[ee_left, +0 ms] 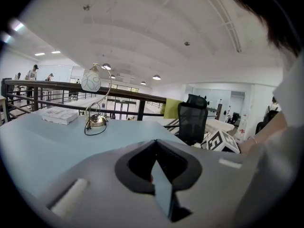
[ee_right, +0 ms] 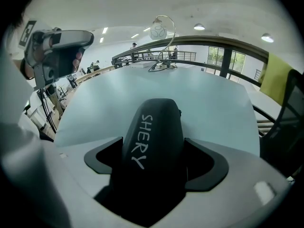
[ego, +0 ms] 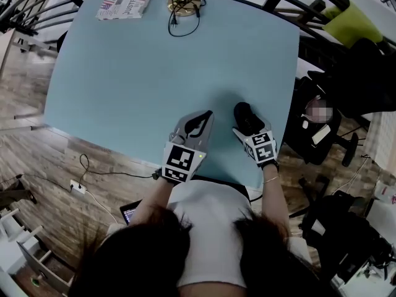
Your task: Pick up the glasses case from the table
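Your right hand-held gripper (ego: 249, 124) clamps the glasses case (ego: 243, 112), long axis toward 11 o'clock, lettered "SHERY", your left hand-held gripper (ee_left: 156, 146) closed, empty.

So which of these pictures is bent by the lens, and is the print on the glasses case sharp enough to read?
Left gripper view: fisheye, the railing bows, the corners go black. Right gripper view: same bending, yet the glasses case in the right claw is sharp and its print SHERY is legible. Head view: even light, soft shadow beside the case.
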A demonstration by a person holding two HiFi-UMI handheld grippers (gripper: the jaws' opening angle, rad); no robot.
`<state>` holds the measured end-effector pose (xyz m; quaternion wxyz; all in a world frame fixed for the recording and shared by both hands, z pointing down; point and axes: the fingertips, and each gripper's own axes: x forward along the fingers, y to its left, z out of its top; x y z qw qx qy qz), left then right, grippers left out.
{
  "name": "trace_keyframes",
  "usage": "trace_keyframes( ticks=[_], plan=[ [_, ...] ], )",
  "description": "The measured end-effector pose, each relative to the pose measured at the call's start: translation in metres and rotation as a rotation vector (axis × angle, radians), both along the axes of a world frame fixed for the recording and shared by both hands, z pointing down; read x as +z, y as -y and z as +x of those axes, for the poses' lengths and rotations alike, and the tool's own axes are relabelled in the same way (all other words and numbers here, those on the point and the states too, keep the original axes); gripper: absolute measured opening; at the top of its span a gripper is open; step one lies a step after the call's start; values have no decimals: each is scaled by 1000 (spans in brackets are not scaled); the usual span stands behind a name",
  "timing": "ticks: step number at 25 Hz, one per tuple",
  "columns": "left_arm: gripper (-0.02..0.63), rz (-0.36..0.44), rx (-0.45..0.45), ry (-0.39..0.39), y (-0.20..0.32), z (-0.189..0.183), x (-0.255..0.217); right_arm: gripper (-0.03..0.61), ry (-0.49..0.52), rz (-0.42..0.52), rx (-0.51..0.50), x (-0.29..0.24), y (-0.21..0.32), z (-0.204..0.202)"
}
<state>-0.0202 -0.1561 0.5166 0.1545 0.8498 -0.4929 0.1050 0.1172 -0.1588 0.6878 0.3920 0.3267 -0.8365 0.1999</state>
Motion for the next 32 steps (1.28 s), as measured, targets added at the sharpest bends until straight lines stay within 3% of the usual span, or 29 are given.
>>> trace_keyframes(
  ticks=[32],
  plan=[
    [57, 16, -28, 5, -9, -8, -4, 341, 49, 94, 29, -12, -3, -1]
  ],
)
